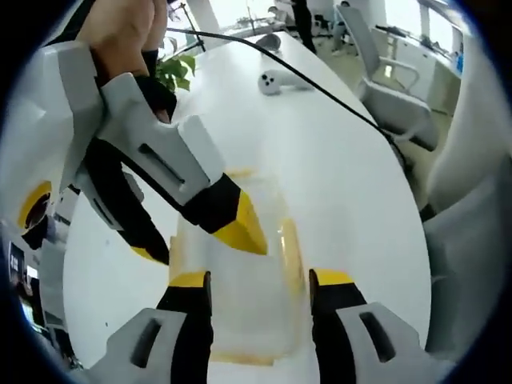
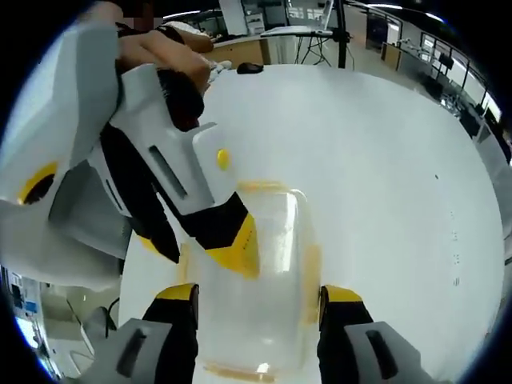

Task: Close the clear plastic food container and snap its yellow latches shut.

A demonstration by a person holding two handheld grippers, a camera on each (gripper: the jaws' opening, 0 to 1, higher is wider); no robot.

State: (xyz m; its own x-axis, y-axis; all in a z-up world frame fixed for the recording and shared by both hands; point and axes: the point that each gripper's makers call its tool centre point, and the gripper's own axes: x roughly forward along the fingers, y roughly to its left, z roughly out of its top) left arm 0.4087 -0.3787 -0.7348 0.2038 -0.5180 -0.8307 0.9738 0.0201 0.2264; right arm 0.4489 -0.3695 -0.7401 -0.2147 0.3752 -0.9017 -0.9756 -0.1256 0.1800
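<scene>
A clear plastic food container lies on the white table with its lid on. Yellow latches run along its edges. In the left gripper view my left gripper is open, one jaw on each long side of the box. My right gripper comes in from the upper left, open, one yellow fingertip on the lid. The right gripper view has my right gripper open astride the box and my left gripper open, its fingertip on the lid.
A potted plant, a white controller and a black cable lie toward the far end of the table. Office chairs stand beyond its right edge. A small dark object and a stand are at the far side.
</scene>
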